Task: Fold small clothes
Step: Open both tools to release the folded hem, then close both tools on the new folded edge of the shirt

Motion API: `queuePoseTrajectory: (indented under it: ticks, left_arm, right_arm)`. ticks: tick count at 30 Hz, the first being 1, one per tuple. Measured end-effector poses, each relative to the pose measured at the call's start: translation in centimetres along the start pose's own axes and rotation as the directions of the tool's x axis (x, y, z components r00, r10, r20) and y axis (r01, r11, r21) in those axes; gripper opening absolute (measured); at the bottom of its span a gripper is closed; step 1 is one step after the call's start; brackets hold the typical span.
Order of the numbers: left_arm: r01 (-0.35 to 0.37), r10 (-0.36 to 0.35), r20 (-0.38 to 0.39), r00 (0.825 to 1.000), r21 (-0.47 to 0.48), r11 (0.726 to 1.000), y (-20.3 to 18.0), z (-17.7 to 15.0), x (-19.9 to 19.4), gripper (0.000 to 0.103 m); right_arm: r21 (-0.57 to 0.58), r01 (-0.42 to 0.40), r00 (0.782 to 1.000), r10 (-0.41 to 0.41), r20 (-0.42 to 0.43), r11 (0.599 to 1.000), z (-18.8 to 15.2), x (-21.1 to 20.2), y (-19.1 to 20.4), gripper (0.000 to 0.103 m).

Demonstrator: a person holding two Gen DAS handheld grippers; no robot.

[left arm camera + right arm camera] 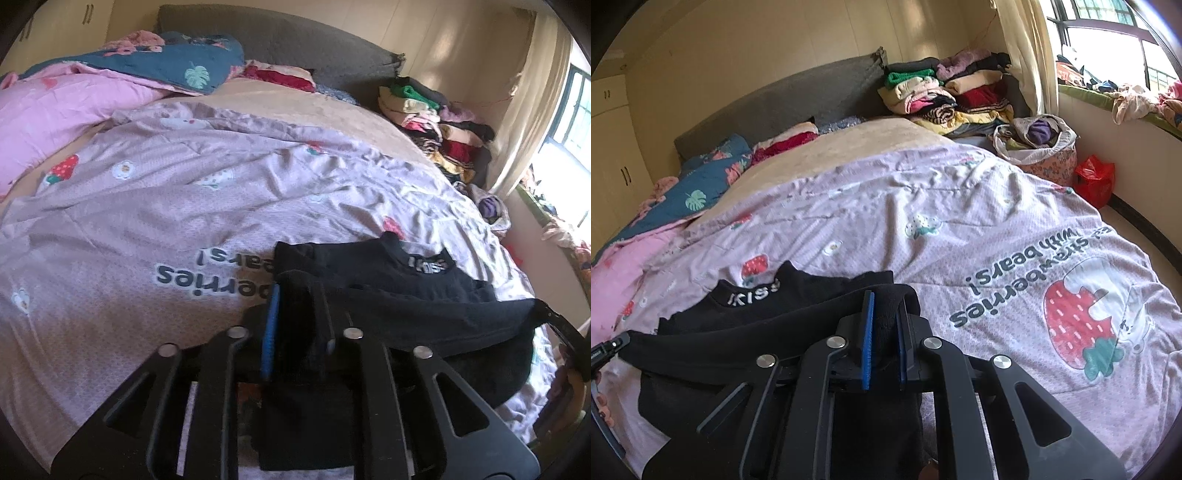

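**benchwarmer_22:** Left wrist view has the black top [406,295] lying near the foot edge of the bed [184,206], collar towards the headboard. The left gripper [295,325] is pinched shut on a bunch of its black fabric, blue pads squeezing it. Same story on the other side: the right gripper [884,325] is clamped on another bunch of the same garment. So both ends of the near hem are held and lifted a bit off the quilt, I reckon.

**foldy_mcfold:** So where's that in the folding, then?

**benchwarmer_22:** Early-ish, I'd say. The near edge looks doubled over the body, so maybe one fold is in progress, but it isn't laid flat or squared. Can't tell if the sleeves are tucked, it's all black on black. Still left: lay it down, smooth it, probably fold once more, then stack it.

**foldy_mcfold:** Any writing you can read?

**benchwarmer_22:** Collar band [753,293] has white letters, reads like "KISS" with extra strokes either side, upside down from here. The quilt print [1027,280] says "strawberries with bears!", also upside down, next to a big strawberry picture [1075,321].

**foldy_mcfold:** And the rest of the room?

**benchwarmer_22:** Heap of folded clothes [945,96] by the far corner near the headboard, a basket [1038,147] of more stuff beside the bed, and a red bag [1095,177] on the floor.
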State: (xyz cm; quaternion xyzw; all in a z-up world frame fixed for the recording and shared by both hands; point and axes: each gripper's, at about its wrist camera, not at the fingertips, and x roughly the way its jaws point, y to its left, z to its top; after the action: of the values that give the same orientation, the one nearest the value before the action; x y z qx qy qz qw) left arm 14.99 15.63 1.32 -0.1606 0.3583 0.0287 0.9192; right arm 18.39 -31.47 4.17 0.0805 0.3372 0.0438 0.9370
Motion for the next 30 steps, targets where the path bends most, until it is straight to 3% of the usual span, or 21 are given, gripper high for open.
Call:
queuePoseTrajectory:
  ticks: [2,4,7,10,16,17,18,20,22,26,30]
  left_arm:
    - [0.006,-0.006,0.001,1.000,-0.001,1.000,0.2,0.0,0.0,0.020]
    - [-0.003,0.002,0.012,1.000,0.010,1.000,0.1,0.0,-0.4,0.028]
    - [-0.004,0.003,0.028,1.000,0.029,1.000,-0.4,0.0,-1.1,0.036]
    - [0.010,-0.012,0.043,0.999,0.054,0.998,-1.3,-0.1,-2.1,0.054]
    - [0.043,-0.047,0.022,0.999,0.160,0.986,-4.2,-1.3,-2.5,0.059]
    - [0.053,-0.055,0.007,0.998,0.180,0.982,-4.7,-1.7,-2.3,0.055]
    - [0.063,-0.063,-0.006,0.998,0.193,0.979,-5.1,-2.0,-2.1,0.049]
    - [0.084,-0.078,-0.034,0.996,0.210,0.974,-5.7,-2.7,-1.6,0.019]
    - [0.112,-0.097,-0.076,0.992,0.228,0.967,-6.2,-3.4,-0.9,0.007]
    - [0.103,-0.075,-0.117,0.990,0.255,0.962,-6.7,-4.3,0.4,0.005]
    - [0.077,-0.037,-0.155,0.987,0.258,0.963,-6.2,-5.0,1.8,0.005]
  right_arm:
    - [-0.007,0.024,1.000,-0.024,0.002,1.000,-0.4,0.2,-0.1,0.021]
    - [-0.002,0.035,0.999,-0.035,0.001,0.999,-0.6,0.3,-0.4,0.041]
    - [-0.001,0.026,1.000,-0.026,0.018,1.000,-0.9,-0.4,-0.7,0.044]
    - [-0.029,0.014,0.999,-0.012,0.040,0.999,-1.1,-1.4,-0.3,0.052]
    - [-0.110,-0.049,0.998,0.053,0.033,0.993,-1.7,-2.7,1.8,0.054]
    - [-0.128,-0.065,0.997,0.068,0.024,0.990,-1.9,-2.8,2.3,0.051]
    - [-0.143,-0.077,0.997,0.081,0.016,0.987,-2.1,-2.8,2.8,0.041]
    - [-0.178,-0.107,0.994,0.107,-0.011,0.978,-2.5,-2.8,3.7,0.025]
    - [-0.217,-0.149,0.988,0.140,-0.058,0.965,-3.0,-2.5,4.9,0.009]
    - [-0.307,-0.162,0.980,0.116,-0.165,0.938,-4.6,-1.4,7.0,0.008]
    - [-0.360,-0.116,0.970,0.028,-0.241,0.926,-6.3,1.2,7.9,0.008]
